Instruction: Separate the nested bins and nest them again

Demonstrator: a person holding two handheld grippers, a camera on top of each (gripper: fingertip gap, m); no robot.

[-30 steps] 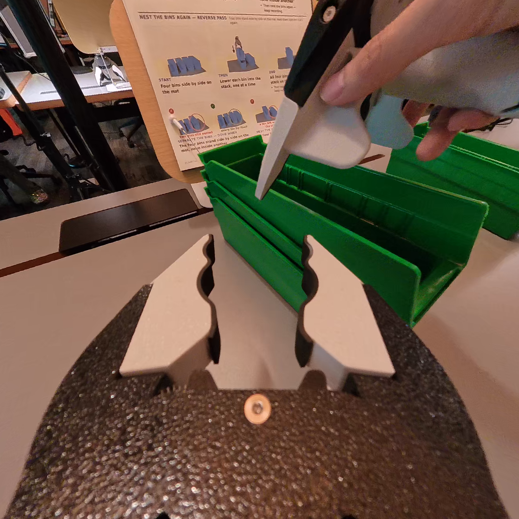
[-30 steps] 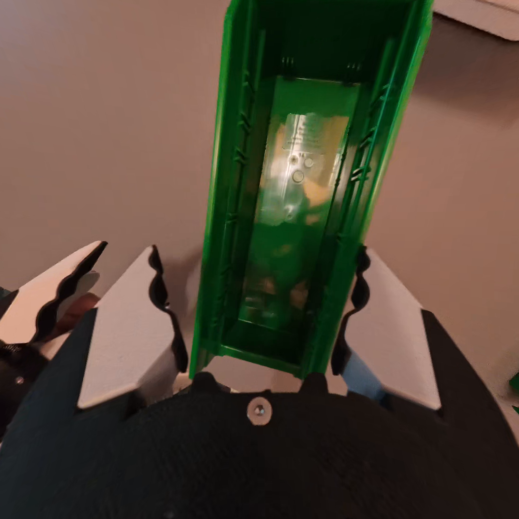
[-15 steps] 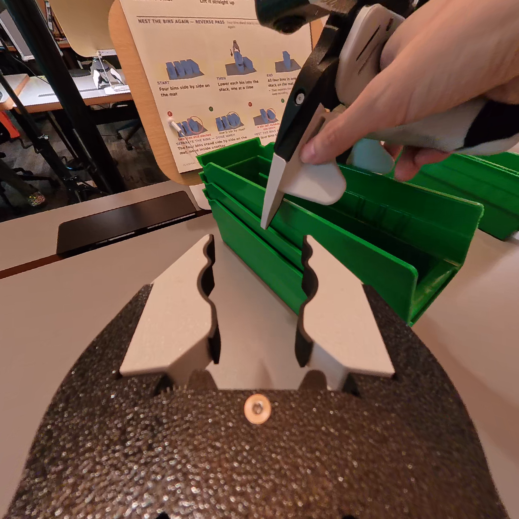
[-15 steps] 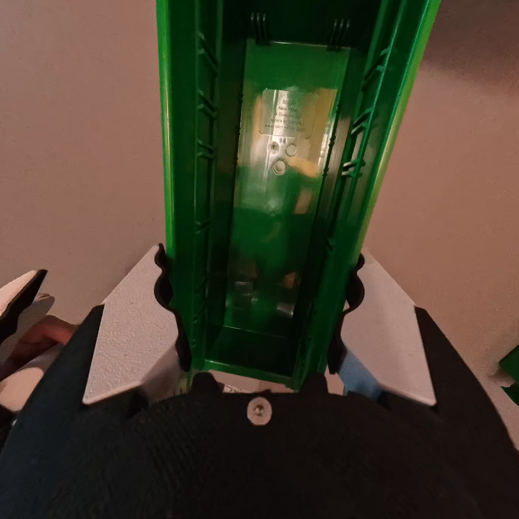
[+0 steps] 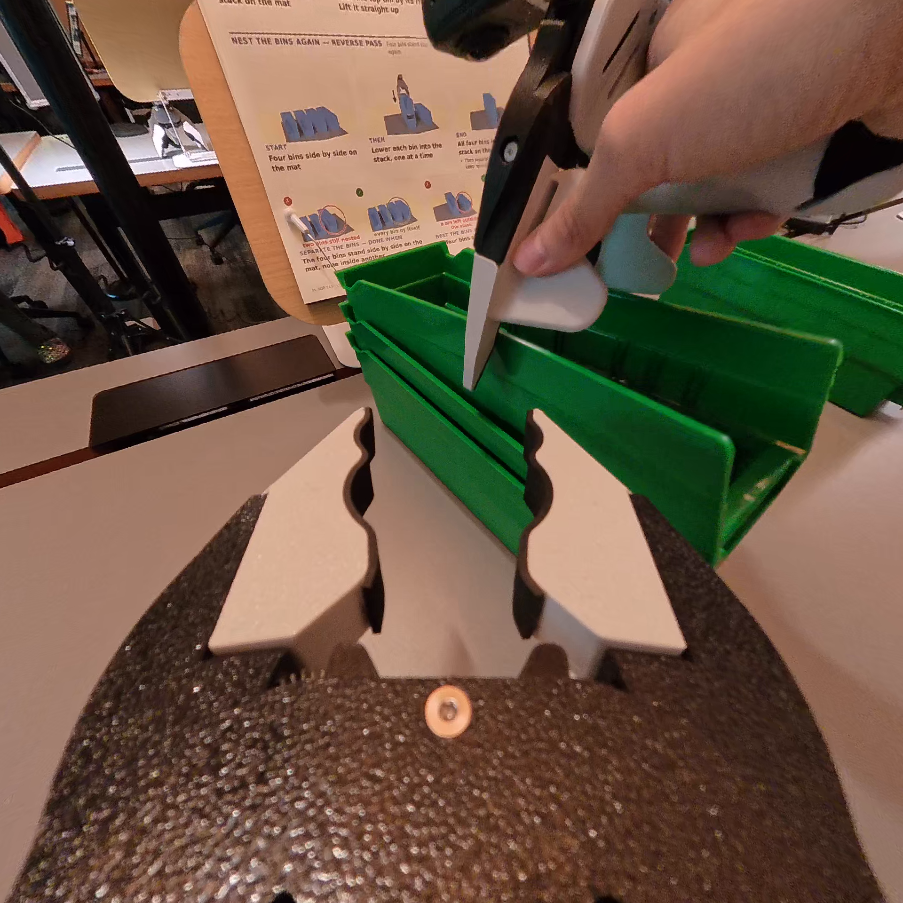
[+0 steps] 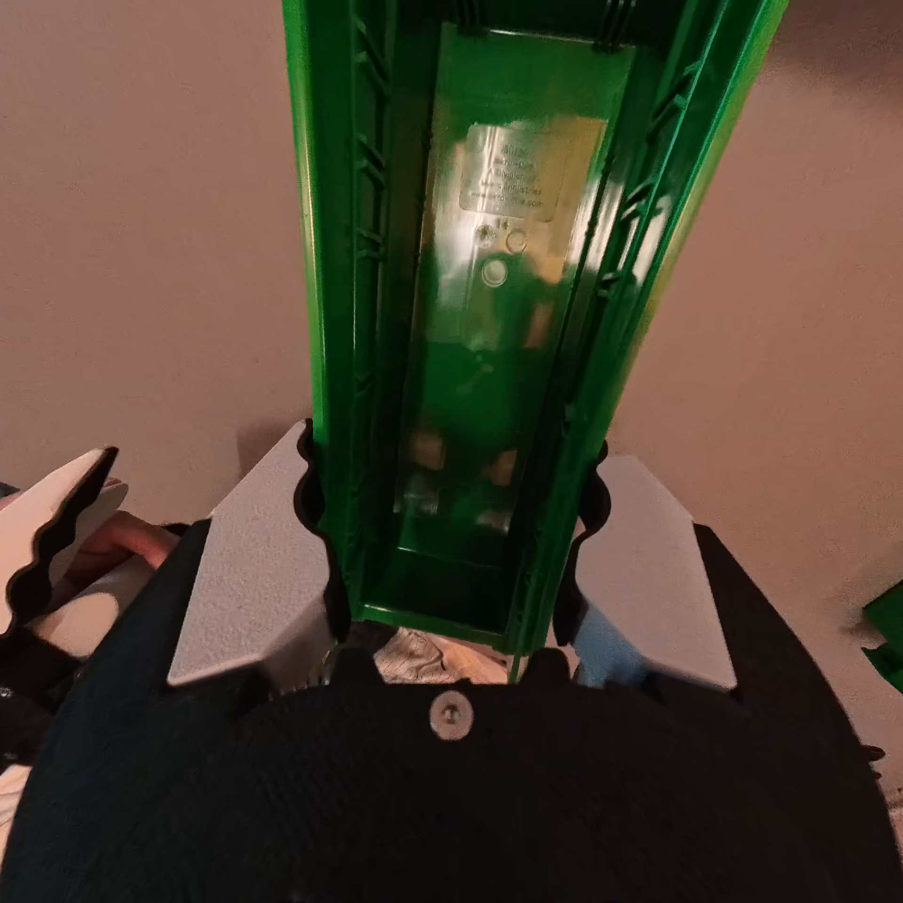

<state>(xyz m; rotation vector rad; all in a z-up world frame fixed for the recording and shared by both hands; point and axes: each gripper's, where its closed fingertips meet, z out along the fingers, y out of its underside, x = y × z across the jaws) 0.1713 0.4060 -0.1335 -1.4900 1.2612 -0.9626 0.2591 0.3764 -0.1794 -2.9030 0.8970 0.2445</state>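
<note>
A stack of nested green bins (image 5: 611,440) stands on the tan table just ahead of my left gripper (image 5: 448,415), which is open and empty, close to the stack's near side wall. My right gripper (image 6: 454,440) points down over the stack and is shut on the top green bin (image 6: 488,342), with its pads against both outer side walls near one end. In the left wrist view one of its fingers (image 5: 481,317) lies against the top bin's near wall, held by a hand. The other finger is hidden behind the bin.
A separate green bin (image 5: 806,303) lies on the table behind the stack at the right; its corner shows in the right wrist view (image 6: 884,630). An instruction poster (image 5: 342,146) stands behind. A black strip (image 5: 210,386) lies at the far left of the table (image 5: 122,537).
My right gripper has come down over the stack and closed from wide open onto the top bin's side walls. My left gripper has stayed in place and open.
</note>
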